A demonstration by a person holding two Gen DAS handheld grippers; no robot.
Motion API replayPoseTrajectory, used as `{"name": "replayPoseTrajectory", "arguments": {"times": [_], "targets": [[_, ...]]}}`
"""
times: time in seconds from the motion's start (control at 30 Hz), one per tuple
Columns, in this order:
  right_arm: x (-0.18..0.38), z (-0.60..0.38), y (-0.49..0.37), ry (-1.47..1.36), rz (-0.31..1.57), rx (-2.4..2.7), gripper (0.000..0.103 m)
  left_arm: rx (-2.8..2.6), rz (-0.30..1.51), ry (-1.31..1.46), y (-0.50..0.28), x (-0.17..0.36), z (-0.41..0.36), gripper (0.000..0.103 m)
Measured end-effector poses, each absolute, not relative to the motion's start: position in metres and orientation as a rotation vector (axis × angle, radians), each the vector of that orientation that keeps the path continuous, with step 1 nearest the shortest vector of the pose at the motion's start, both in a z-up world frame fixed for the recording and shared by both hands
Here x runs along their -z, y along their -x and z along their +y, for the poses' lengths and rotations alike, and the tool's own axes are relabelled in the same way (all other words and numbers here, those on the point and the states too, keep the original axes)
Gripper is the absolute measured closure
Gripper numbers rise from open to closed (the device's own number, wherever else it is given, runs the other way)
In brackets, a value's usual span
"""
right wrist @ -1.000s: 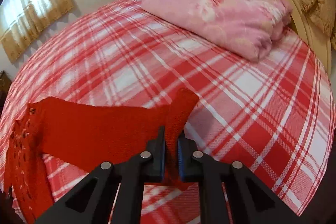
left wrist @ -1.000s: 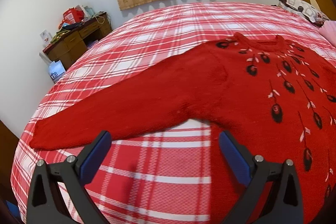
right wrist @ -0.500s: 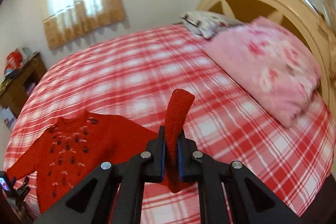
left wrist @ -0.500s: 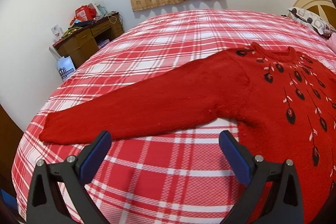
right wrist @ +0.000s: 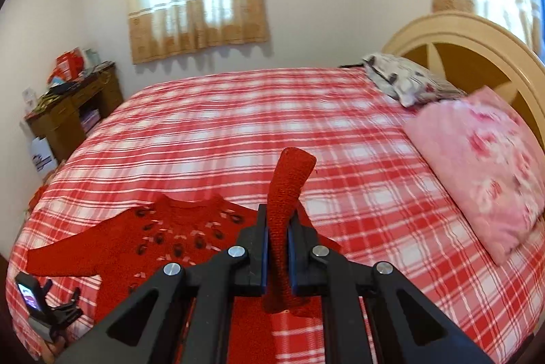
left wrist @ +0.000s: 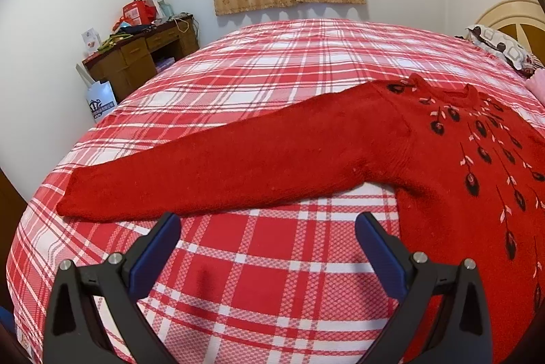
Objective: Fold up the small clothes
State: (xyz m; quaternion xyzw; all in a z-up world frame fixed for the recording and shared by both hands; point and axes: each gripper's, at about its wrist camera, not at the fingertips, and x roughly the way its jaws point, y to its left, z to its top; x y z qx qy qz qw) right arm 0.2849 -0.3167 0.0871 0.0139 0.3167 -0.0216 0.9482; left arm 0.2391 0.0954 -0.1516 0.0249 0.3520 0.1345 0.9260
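The red knitted sweater [left wrist: 453, 159] lies flat on the bed [left wrist: 272, 64], chest up, its beaded front cut off at the right edge of the left wrist view. One sleeve [left wrist: 218, 166] stretches flat across the plaid cover toward the bed's left side. The other sleeve's cuff [right wrist: 287, 190] is lifted clear of the bed, pinched between the closed pads of the right tool [right wrist: 276, 248]; the rest of that sleeve is hidden behind the tool's frame. The left tool [left wrist: 267, 238] hovers wide apart and empty just short of the flat sleeve. A pink quilt [right wrist: 483, 173] and a patterned pillow [right wrist: 405, 81] lie by the headboard [right wrist: 470, 40]; a cluttered worktop [left wrist: 136, 57] stands beside the bed.
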Motion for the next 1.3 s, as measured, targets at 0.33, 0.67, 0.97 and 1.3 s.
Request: {"name": "replayPoseTrajectory", "arguments": {"times": [0.33, 0.67, 0.97, 1.3], "targets": [[-0.087, -0.218, -0.314, 0.055, 0.647, -0.128, 0.095, -0.250, 0.721, -0.033, -0.234, 0.156, 0.102, 0.000], [0.012, -0.102, -0.356, 0.078, 0.804, -0.351, 0.094, -0.232, 0.727, -0.013, -0.229, 0.157, 0.108, 0.000], [0.109, -0.107, -0.348, -0.080, 0.968, -0.529, 0.036, -0.211, 0.741, -0.049, -0.227, 0.150, 0.103, 0.000], [0.118, -0.262, -0.281, -0.185, 0.930, -0.293, 0.036, 0.005, 0.741, -0.046, -0.242, 0.127, 0.065, 0.000]]}}
